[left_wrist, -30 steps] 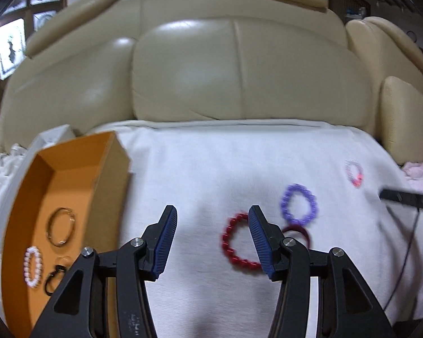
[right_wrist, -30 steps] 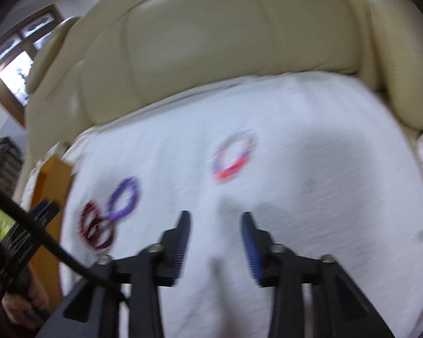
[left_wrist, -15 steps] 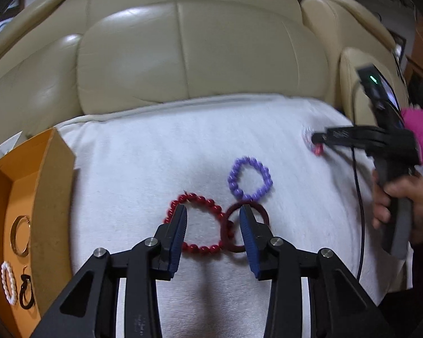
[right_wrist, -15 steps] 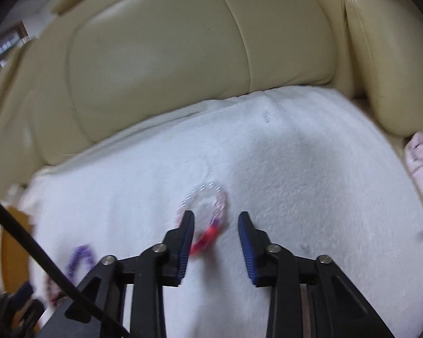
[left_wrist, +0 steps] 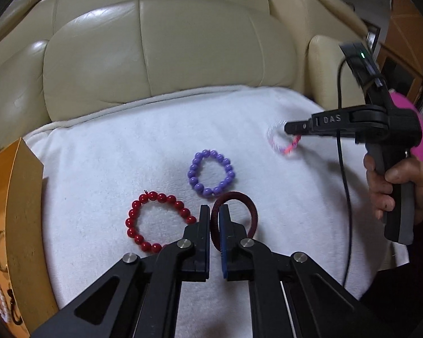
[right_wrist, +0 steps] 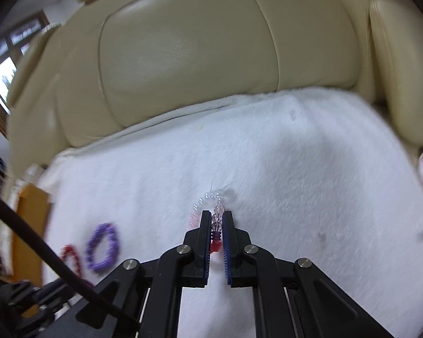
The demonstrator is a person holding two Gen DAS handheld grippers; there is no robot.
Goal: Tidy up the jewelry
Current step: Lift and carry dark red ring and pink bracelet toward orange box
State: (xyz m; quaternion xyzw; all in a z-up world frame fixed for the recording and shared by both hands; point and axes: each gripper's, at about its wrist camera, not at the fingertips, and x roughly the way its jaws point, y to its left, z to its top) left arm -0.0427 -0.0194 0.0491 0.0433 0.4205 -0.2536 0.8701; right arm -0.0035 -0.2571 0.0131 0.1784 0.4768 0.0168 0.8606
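Left wrist view: left tool [left_wrist: 215,219] clamped on dark red ring bracelet [left_wrist: 249,211] lying on white towel [left_wrist: 127,155], red bead bracelet [left_wrist: 155,222] just beside, purple bead bracelet [left_wrist: 210,173] beyond. Orange box [left_wrist: 17,197] at left edge.

Right wrist view: right tool [right_wrist: 217,225] clamped on clear-and-pink bead bracelet [right_wrist: 215,226] at towel mid-area.

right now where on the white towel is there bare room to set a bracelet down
Bare towel lies between the sofa back and the purple bracelet, and left of the red bead bracelet toward the orange box. It is crowded where the left claw grips the dark red ring.
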